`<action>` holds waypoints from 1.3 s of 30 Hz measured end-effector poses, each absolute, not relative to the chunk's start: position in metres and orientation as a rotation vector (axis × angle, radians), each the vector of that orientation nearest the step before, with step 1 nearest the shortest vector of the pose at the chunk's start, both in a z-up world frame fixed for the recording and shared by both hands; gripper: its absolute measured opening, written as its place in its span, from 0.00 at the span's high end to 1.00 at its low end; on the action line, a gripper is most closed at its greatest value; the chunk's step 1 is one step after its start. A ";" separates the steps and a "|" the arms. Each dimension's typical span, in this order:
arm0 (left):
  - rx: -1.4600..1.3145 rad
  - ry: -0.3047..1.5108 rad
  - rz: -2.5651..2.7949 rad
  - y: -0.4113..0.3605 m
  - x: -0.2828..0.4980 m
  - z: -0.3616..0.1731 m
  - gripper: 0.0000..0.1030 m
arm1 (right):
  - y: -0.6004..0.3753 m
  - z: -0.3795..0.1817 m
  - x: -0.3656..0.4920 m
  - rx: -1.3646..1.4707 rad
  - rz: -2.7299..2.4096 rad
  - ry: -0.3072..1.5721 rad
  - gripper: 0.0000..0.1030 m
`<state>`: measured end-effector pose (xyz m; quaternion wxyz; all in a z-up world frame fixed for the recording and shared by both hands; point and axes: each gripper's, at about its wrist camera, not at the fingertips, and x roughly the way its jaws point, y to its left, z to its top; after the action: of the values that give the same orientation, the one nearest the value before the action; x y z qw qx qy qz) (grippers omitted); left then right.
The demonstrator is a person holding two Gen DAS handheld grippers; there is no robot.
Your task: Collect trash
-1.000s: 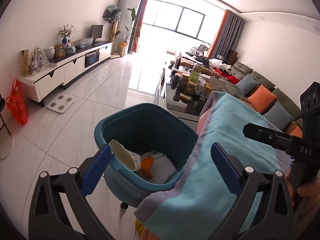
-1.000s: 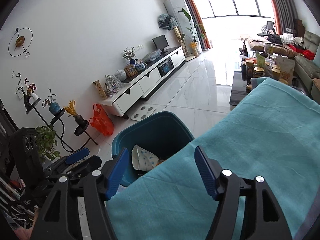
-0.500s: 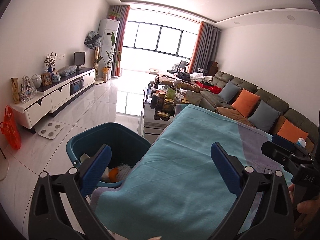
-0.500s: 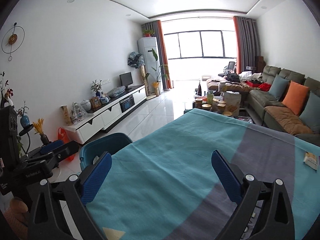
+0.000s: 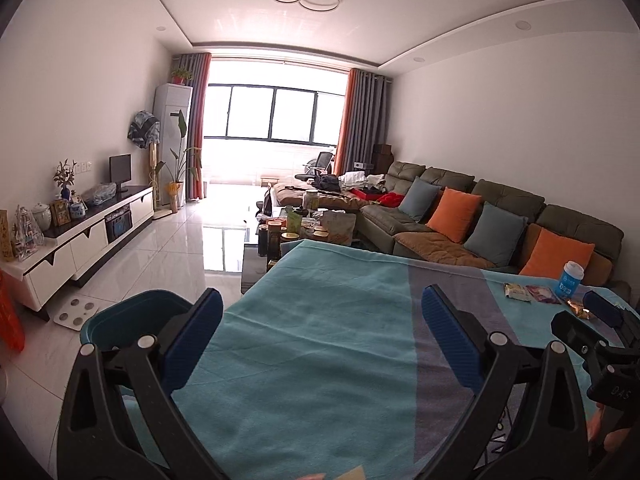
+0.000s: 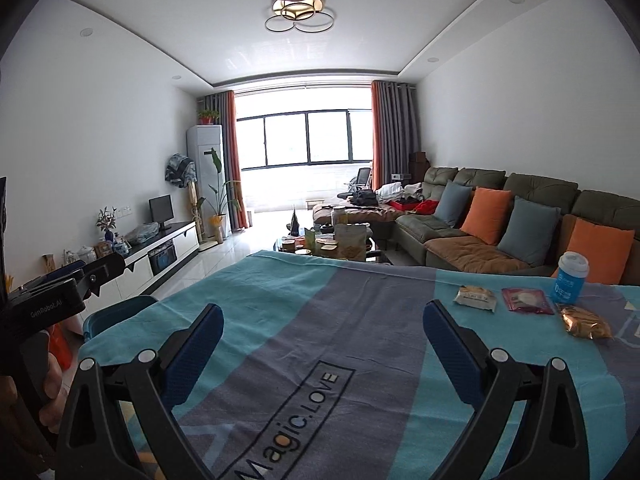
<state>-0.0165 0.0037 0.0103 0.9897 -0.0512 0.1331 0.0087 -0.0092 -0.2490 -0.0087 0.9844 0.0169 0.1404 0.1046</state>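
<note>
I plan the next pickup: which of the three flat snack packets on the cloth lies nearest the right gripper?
The pale packet. It lies left of the dark red one and the golden one.

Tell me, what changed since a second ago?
Both grippers swung away from the blue bin toward the trash on the blanket: the cup and wrappers. The right gripper has just been opening, nothing between its jaws. The left gripper stayed open and empty.

Right gripper (image 6: 320, 346), black w/ blue pads, jaws wide apart, nothing btwn them, over teal-and-grey cloth-covered table (image 6: 280, 320). Right of frame: pale snack packet (image 6: 475, 298), dark red wrapper (image 6: 526, 300), gold crinkled wrapper (image 6: 585, 322), blue paper cup w/ white lid (image 6: 569, 278). Teal plastic bin (image 6: 116, 314) lower left.
</note>
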 end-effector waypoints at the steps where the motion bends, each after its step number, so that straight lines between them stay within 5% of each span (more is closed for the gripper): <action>1: -0.092 0.259 0.011 -0.003 -0.017 0.010 0.05 | -0.254 -0.009 -0.011 0.037 0.191 0.281 0.06; 39: -0.012 0.151 -0.099 -0.075 -0.038 0.010 0.05 | -0.304 0.000 -0.058 0.087 0.021 0.193 0.06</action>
<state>-0.0380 -0.0750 0.0098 0.9959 -0.0059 0.0754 -0.0495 -0.0582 -0.3043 -0.0003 0.9943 0.0433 0.0964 0.0105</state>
